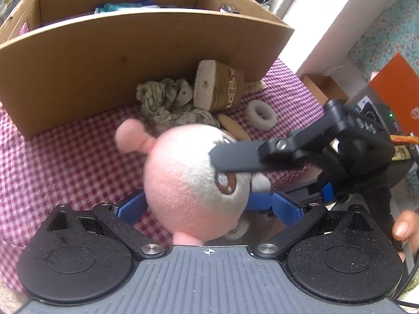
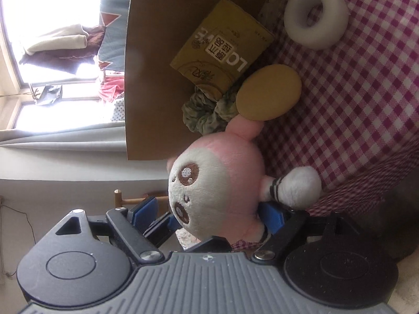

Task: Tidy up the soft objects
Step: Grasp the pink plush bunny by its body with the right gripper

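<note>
**The soft toy sits between two grabbers**

The round pink and white plush toy (image 1: 193, 183) lies on the pink checked cloth (image 1: 65, 157), near the big brown cardboard box (image 1: 131, 60). The left gripper (image 1: 207, 209) and right gripper (image 2: 209, 213) both have jaws wide apart around it, not squeezing. I think it goes into the box.

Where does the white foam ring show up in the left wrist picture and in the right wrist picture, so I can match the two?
Left wrist view: the white foam ring lies right of centre on the checked cloth, beyond the pink plush toy.
Right wrist view: the white foam ring sits at the top right, on the same cloth.
Shared landmark: the brown tissue pack leaning against the cardboard box.
</note>
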Tool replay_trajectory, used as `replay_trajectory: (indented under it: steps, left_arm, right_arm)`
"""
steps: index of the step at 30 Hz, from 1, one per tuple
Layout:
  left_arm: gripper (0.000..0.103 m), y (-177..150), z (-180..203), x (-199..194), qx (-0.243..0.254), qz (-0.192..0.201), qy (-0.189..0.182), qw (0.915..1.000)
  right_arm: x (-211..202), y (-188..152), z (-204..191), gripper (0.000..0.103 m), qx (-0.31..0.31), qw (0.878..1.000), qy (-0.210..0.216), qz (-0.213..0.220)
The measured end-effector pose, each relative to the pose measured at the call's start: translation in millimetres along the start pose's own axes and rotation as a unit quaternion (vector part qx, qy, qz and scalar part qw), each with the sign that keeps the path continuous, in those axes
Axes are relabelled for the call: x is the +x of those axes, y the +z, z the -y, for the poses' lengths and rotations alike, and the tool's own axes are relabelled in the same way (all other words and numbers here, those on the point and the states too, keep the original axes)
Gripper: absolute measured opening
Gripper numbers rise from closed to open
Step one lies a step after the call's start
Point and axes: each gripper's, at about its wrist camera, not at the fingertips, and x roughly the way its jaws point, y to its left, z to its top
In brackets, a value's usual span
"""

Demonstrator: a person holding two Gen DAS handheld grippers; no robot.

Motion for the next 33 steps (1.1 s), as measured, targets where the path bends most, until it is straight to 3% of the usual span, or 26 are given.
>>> replay_trajectory:
  steps: [9,18,25,33]
  left_arm:
    - [0.101,-6,-20,-16,-0.010,0.025,-0.024,0.9993]
    - [0.099,-5,-31,-15,-0.024,0.018,-0.072,0.9970]
    - [0.100,-13,-26,-13,0.012,0.031,-0.027,0.9991]
    - [0.096,-7,-26,-10,0.008,0.040,-0.049,0.9980]
  right_arm:
    - [1,3,-6,0.082,-0.016,0.999,-0.032,0.026]
    - [11,-1,-33,0.077,-0.062,0.995,-0.077,0.029]
    - [21,6,-34,0.079,-0.062,0.994,-0.083,0.030]
    - [24,-4,-49,0.076,-0.098,0.989,-0.110,0.035]
